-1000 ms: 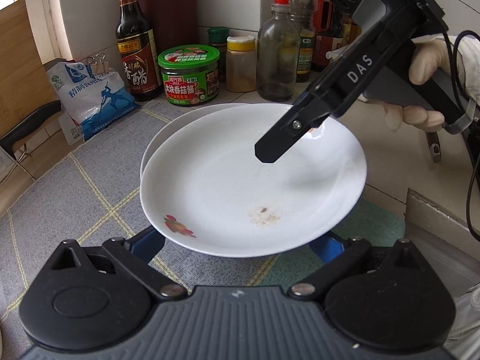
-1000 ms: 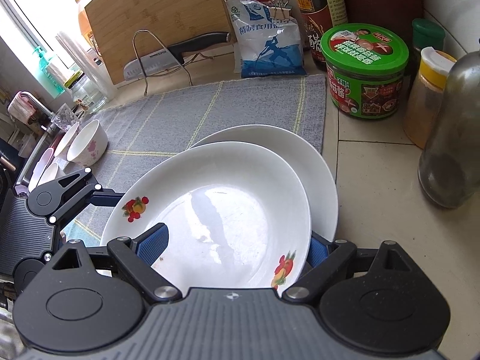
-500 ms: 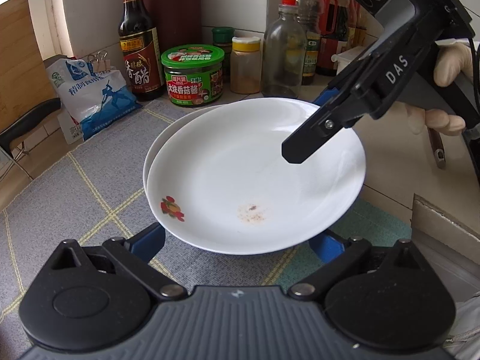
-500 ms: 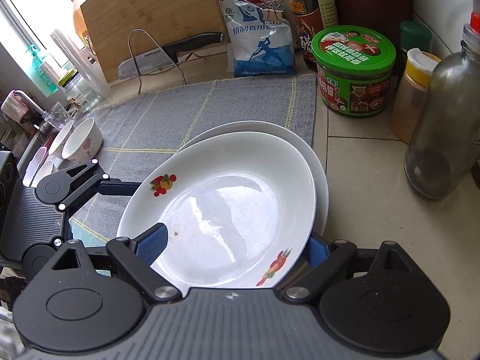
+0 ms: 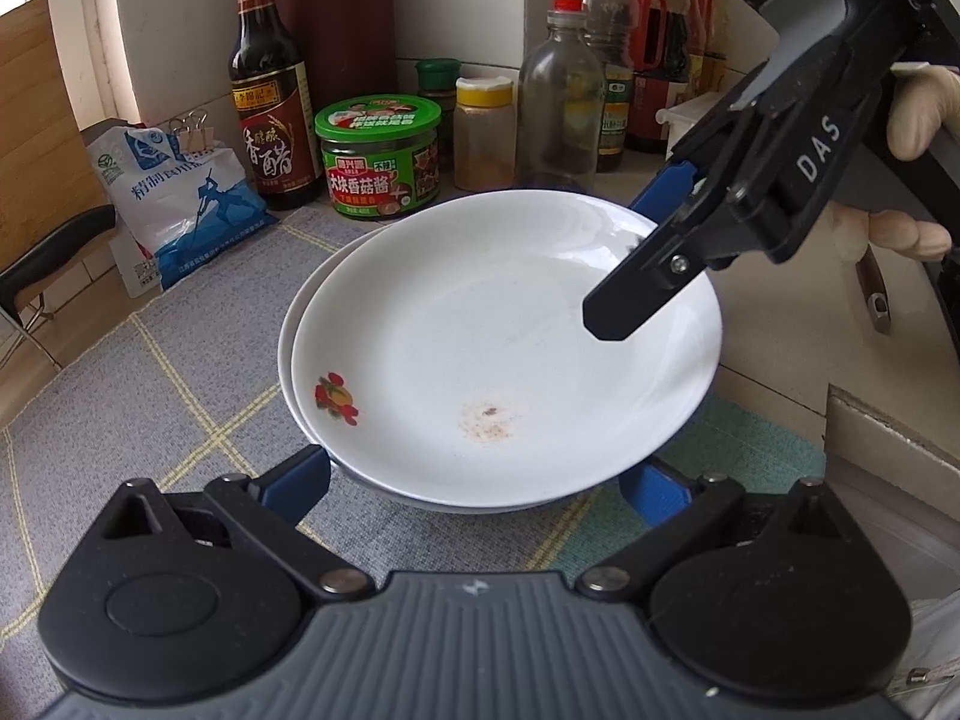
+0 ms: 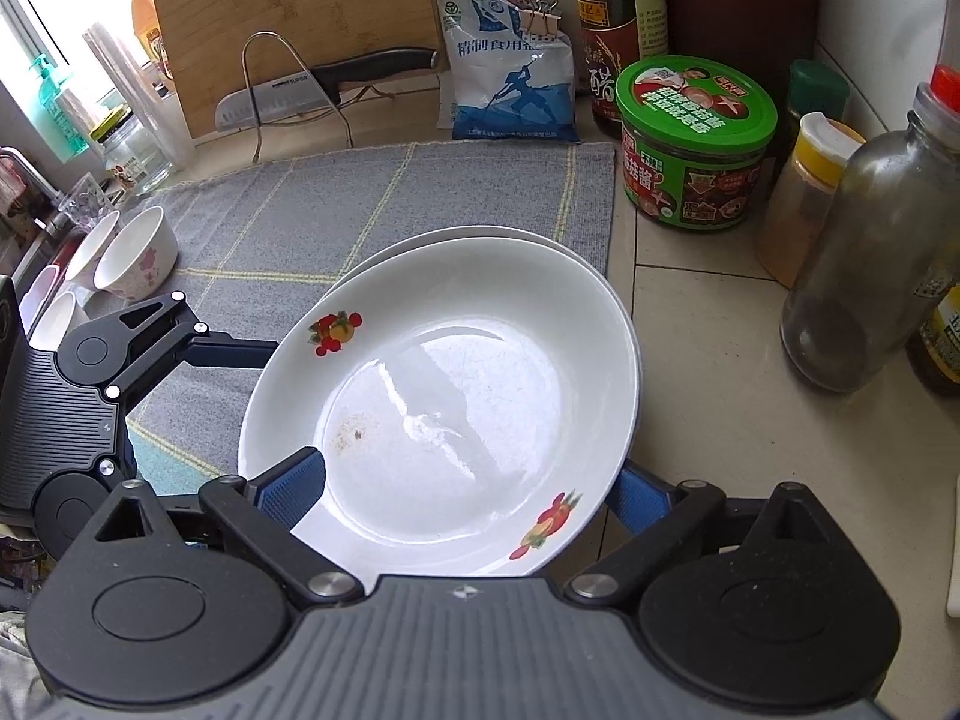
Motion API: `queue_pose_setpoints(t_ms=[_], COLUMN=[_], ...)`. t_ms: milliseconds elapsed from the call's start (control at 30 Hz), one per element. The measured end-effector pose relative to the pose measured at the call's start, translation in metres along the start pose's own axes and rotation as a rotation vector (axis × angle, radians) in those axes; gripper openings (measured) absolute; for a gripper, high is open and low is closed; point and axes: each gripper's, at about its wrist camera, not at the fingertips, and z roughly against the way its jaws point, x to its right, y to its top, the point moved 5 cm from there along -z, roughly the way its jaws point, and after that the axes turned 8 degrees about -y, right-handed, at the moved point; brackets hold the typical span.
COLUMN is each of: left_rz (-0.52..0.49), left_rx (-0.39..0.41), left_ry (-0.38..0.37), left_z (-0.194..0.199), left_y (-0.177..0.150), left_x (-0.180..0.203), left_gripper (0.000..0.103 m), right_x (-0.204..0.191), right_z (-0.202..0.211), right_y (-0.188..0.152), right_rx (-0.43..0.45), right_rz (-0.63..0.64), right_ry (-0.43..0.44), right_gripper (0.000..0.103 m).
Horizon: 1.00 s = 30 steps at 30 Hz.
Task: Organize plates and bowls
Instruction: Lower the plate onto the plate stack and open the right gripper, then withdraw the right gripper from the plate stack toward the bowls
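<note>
Looking down along both grippers at a top plate [image 5: 510,348], white with fruit prints and a brown smear, laid slightly off-centre in a lower plate [image 5: 287,354] on a grey mat [image 5: 150,396]. Showed the stack straddling the mat's right edge, partly over the pale counter [image 6: 720,420].

Left gripper [image 5: 477,486]: jaws spread wide, blue pads low at either side of the stack's near rim, clamped on nothing that could be seen. Right gripper [image 6: 465,495]: jaws also spread wide, one finger reaching over the top plate's inside, the other pad below the rim, with no firm pinch visible.

Likely step: settling the top plate squarely into the lower one. Best done by nudging the rim gently toward centre until both rims lined up, then drawing the fingers straight back and low, without hooking an edge or tilting the stack.

Room for moving: open mat to the left and toward the bowls [image 6: 135,252] at the far left. Tighter behind and to the right, with a green-lidded jar [image 5: 378,162], a yellow-capped spice jar [image 5: 483,138] and a glass bottle [image 6: 864,252] near the plates. Safest to withdraw toward the front, away from these.
</note>
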Motion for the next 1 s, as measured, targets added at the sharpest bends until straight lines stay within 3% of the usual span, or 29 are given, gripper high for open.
queue_pose_setpoints(t_ms=[700,1000], left_rz=[0.030,0.060], left_rx=[0.076,0.181], left_ry=[0.059,0.177], left_z=[0.032,0.080], left_y=[-0.003,-0.014], left_x=[-0.002,-0.012], left_gripper=[0.102,0.102], right_x=[-0.027,-0.067], right_z=[0.016,0.025], right_y=[-0.002,0.002], right_rx=[0.116,0.235], right_rz=[0.123,0.170], right_ry=[-0.162,-0.230], right_gripper=[0.103,0.103])
